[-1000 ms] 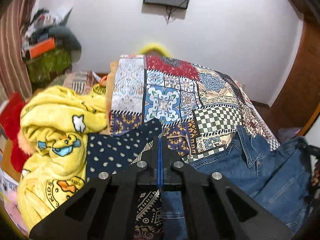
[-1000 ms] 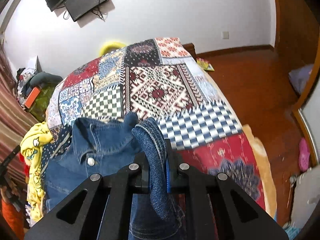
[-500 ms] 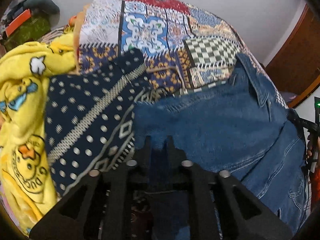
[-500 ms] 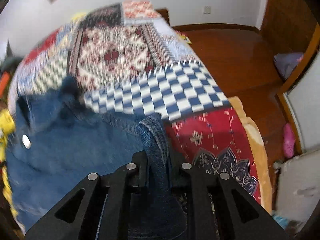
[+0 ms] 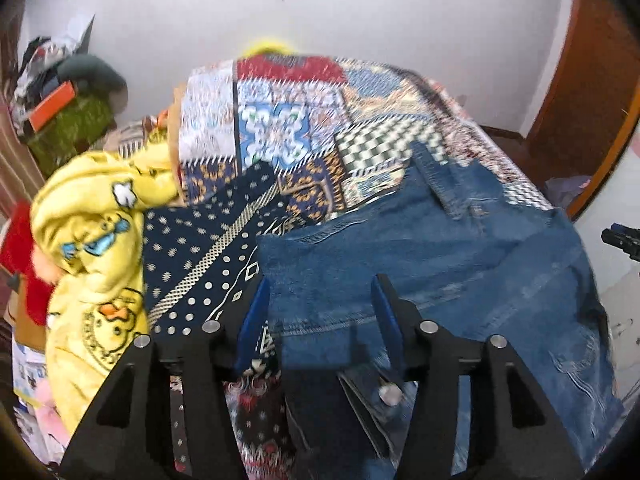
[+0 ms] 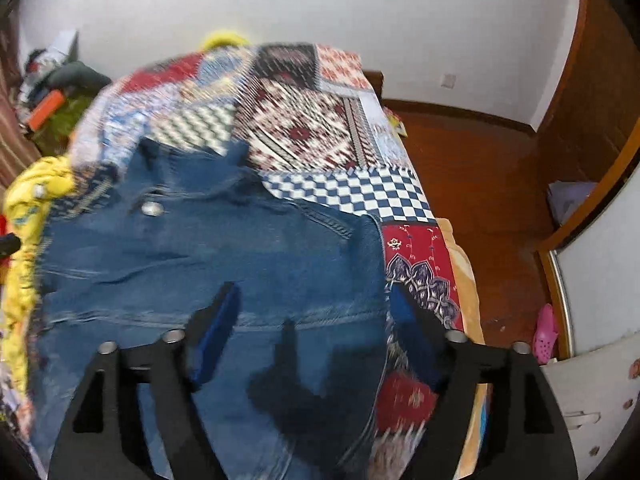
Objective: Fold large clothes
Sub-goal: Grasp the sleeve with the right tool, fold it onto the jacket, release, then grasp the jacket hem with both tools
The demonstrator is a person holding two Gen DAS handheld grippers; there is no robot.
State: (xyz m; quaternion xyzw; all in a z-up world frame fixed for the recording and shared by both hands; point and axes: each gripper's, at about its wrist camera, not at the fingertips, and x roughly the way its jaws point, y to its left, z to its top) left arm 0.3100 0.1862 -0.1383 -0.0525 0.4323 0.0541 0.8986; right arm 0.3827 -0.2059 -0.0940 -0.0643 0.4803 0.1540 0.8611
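jacket (image 5: 420, 248) now flat on bed | both jaws released since earlier, opening

You see the blue denim jacket (image 5: 440, 256) lying flat on the patchwork bedspread (image 5: 280, 128), collar toward twelve o'clock, a silver button (image 6: 151, 209) by it. Its hem falls over the bed edge at six o'clock.

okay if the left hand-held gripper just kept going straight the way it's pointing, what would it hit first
Most likely the denim jacket lying under the left hand-held gripper, whose jaws are opening with nothing pinched. Depth is hard to judge.
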